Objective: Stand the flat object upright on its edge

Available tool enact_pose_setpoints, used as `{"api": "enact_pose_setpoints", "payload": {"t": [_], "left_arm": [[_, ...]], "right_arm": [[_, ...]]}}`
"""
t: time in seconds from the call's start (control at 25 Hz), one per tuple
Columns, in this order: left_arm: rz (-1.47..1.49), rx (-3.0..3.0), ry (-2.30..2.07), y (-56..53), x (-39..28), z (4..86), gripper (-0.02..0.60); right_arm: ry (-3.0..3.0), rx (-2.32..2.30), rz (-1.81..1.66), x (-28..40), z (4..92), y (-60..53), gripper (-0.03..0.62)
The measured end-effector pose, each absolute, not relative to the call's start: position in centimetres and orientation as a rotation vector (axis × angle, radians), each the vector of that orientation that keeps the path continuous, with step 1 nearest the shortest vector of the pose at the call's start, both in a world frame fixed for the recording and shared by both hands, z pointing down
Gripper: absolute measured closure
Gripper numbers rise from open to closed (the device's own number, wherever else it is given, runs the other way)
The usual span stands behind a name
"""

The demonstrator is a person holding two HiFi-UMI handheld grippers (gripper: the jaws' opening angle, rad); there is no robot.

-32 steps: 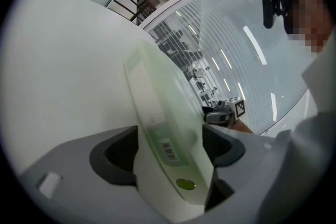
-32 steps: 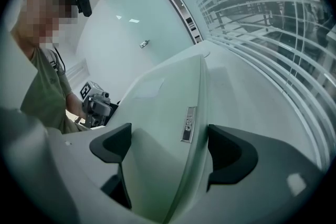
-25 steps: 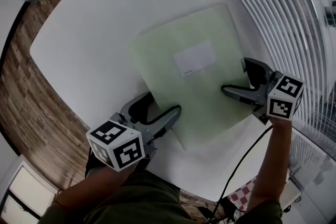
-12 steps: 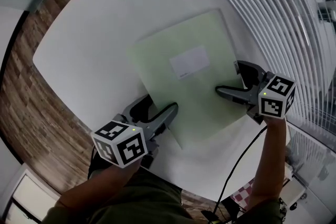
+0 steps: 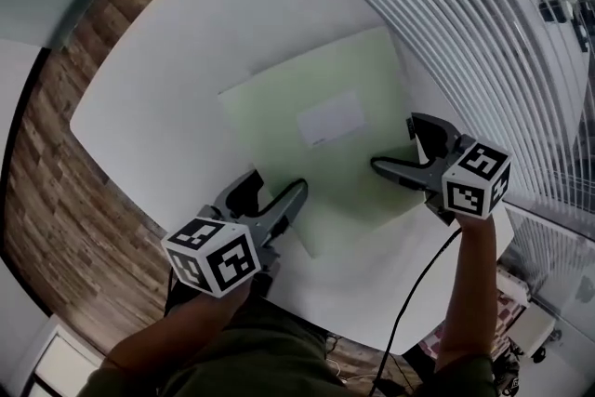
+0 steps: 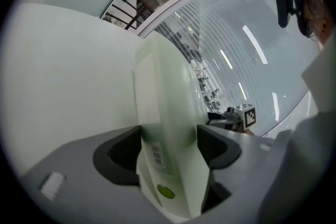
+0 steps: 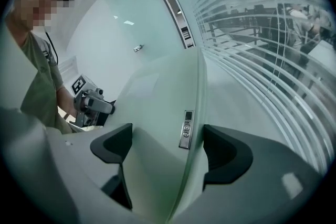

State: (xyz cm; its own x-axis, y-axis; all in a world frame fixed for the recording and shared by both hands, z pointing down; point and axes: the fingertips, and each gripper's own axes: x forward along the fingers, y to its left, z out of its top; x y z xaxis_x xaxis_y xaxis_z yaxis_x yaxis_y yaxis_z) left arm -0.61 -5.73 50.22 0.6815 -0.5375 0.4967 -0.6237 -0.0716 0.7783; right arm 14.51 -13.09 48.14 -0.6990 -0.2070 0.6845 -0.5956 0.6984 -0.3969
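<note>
- The pale green folder lies on the white worktop. Its near corner sits between the jaws of the left gripper, which have just been closing and look fairly wide, not yet pinching.
- The jaws of the right gripper stand apart astride the folder's right edge.
- Best to clamp both sides firmly, then tip them together with the far edge planted as the pivot; the sheet may flex.
- Both hands reach in from the near side, slanting downward.
</note>
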Motion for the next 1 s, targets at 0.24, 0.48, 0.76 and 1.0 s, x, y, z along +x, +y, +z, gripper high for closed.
{"api": "enact_pose_setpoints", "payload": {"t": [0.24,0.48,0.76,1.0], "left_arm": [[0.113,1.782,-0.953,-5.7,-0.8,47.3,0.267],[0.148,1.876,-0.941,-6.4,-1.2,44.8,0.267],[0.204,2.027,-0.898,-7.4,-1.0,41.6,0.267],[0.224,2.136,-0.876,-9.2,-1.3,39.5,0.265]], "right_arm": [[-2.310,0.740,0.779,14.7,45.0,-11.8,0.161],[-2.326,0.898,0.724,14.7,42.2,-10.9,0.163],[-2.313,1.093,0.651,15.2,39.0,-9.5,0.164],[-2.302,1.263,0.641,15.1,37.2,-9.4,0.164]]}}
